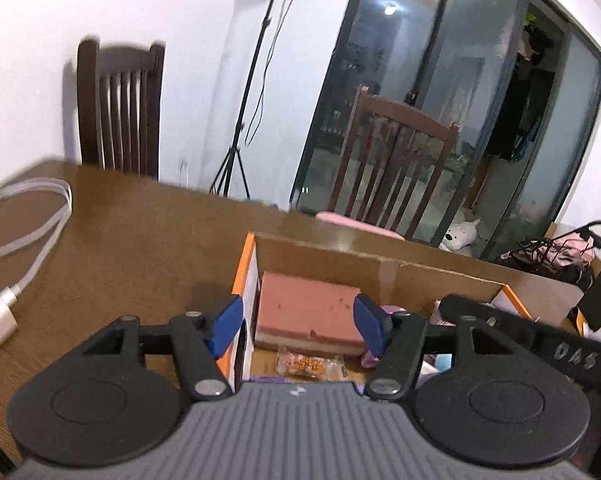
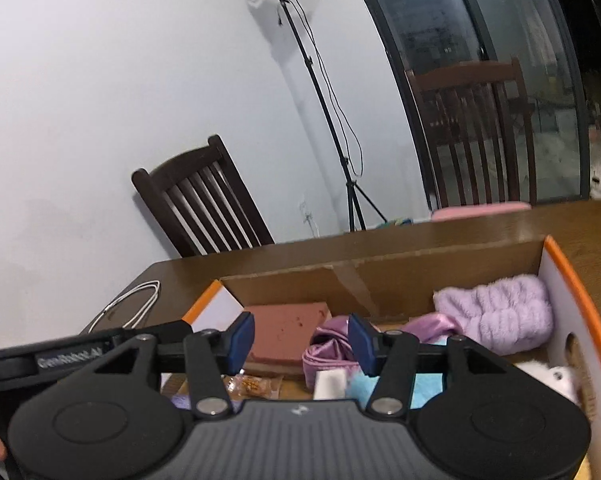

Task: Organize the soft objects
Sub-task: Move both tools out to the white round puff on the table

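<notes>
my left gripper is part open, nothing between the blue pads, hanging over the near left end of the cardboard box. right gripper same: half open, pads clear of everything, over the box middle. pink sponge block lies flat in the far left corner of the box, just past my left pads. small snack packet on the box floor near it. satin pink ribbon piece sits right of the sponge, just beyond my right pads. fluffy lilac cloth against the far right wall. light blue cloth and a white furry item near right. box sits on the brown tabletop; white charger and cable on it, far left.
</notes>
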`<act>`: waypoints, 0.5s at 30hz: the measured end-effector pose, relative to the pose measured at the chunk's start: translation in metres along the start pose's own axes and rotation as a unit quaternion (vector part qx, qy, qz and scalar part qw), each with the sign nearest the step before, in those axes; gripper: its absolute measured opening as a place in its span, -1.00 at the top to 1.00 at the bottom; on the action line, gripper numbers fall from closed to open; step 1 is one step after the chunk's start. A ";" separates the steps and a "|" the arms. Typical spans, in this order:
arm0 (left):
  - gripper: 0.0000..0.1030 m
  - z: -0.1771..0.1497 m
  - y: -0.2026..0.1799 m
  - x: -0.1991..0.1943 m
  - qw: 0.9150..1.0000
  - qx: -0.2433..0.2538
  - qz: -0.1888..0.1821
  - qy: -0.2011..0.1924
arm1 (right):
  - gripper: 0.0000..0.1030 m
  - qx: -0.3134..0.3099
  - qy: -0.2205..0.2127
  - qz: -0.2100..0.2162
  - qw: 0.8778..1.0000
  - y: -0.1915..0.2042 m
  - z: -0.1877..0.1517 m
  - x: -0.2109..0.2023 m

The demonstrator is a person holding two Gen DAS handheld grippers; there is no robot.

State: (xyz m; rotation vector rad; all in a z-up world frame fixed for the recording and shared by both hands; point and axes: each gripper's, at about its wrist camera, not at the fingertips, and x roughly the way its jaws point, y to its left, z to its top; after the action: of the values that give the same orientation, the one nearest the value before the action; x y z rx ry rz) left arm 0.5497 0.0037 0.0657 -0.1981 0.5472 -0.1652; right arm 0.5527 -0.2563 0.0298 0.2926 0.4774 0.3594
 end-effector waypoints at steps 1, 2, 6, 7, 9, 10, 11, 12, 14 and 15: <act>-0.25 0.002 -0.005 -0.010 1.000 0.007 -0.004 -0.007 | -0.01 -0.009 -0.010 0.004 1.000 0.005 0.003 -0.009; -0.29 0.003 -0.007 -0.021 1.000 0.011 -0.012 -0.017 | -0.01 -0.015 -0.022 0.009 1.000 0.010 0.005 -0.021; -0.48 0.001 -0.016 -0.072 0.998 0.034 -0.034 -0.048 | -0.05 -0.039 -0.042 0.017 0.998 0.021 0.004 -0.075; -0.50 -0.001 -0.018 -0.084 0.997 0.046 -0.038 -0.049 | -0.06 -0.054 -0.041 0.014 0.998 0.024 0.004 -0.090; -0.61 -0.012 -0.025 -0.112 0.995 0.069 -0.044 -0.056 | -0.07 -0.080 -0.043 0.006 0.996 0.031 0.002 -0.121; -0.64 -0.019 -0.028 -0.128 0.994 0.079 -0.048 -0.060 | -0.13 -0.092 -0.045 0.004 0.995 0.034 0.001 -0.140; -0.66 -0.026 -0.030 -0.139 0.993 0.084 -0.050 -0.064 | -0.18 -0.100 -0.048 0.003 0.994 0.037 -0.002 -0.154; -0.70 -0.035 -0.031 -0.152 0.992 0.089 -0.050 -0.070 | -0.27 -0.110 -0.052 0.002 0.993 0.040 -0.007 -0.172; -0.73 -0.054 -0.036 -0.173 0.992 0.096 -0.035 -0.078 | -0.42 -0.130 -0.054 0.001 0.990 0.044 -0.017 -0.198; -0.73 -0.062 -0.037 -0.181 0.991 0.101 -0.029 -0.079 | -0.44 -0.138 -0.053 -0.004 0.989 0.045 -0.024 -0.209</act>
State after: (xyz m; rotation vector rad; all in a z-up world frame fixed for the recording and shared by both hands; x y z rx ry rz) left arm 0.3606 -0.0032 0.1121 -0.0295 0.3647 -0.2570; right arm 0.3559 -0.2958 0.1076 0.0408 0.3198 0.3942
